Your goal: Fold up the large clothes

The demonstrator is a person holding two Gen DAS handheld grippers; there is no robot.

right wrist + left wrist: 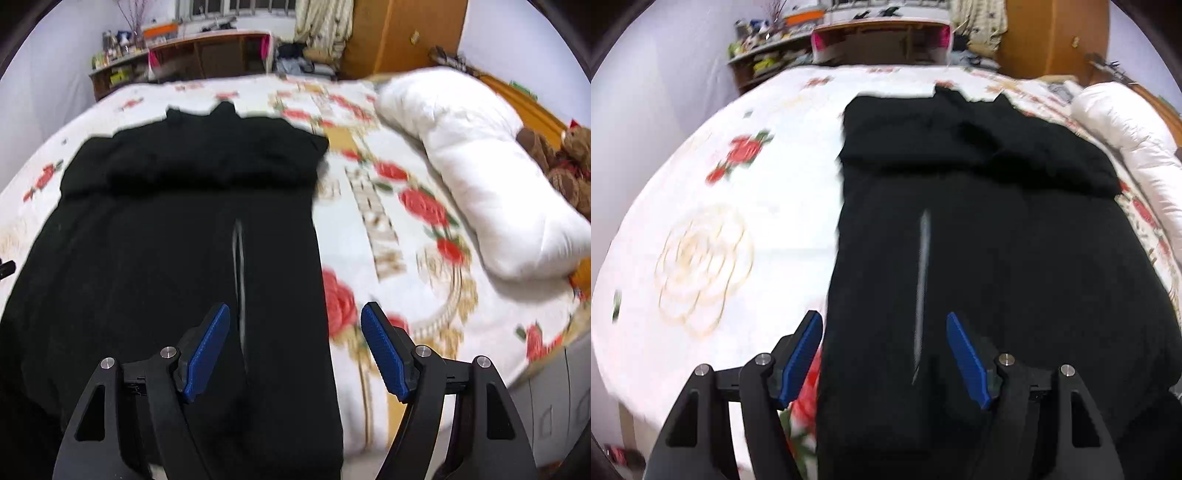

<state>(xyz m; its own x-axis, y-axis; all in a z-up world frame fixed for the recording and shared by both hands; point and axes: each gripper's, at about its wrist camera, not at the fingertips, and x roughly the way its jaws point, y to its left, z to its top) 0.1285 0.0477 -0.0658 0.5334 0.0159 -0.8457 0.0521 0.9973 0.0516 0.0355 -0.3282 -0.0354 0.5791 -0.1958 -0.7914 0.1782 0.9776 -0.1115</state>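
Note:
A large black garment (997, 258) lies spread on the bed, its far end folded back over itself into a thicker band (960, 140). A thin silver zip line (921, 288) runs down its middle. My left gripper (884, 321) hovers open above the garment's left edge, nothing between its blue pads (801, 358). In the right wrist view the same garment (166, 258) fills the left half, with the zip line (240, 280) down its middle. My right gripper (295, 314) stands open over the garment's right edge, and nothing is held.
The bed carries a white bedspread with red roses (406, 229). A white pillow (480, 177) lies at the right, a brown teddy bear (569, 162) beyond it. Shelves (122, 70) and a wooden wardrobe (402, 33) stand behind the bed.

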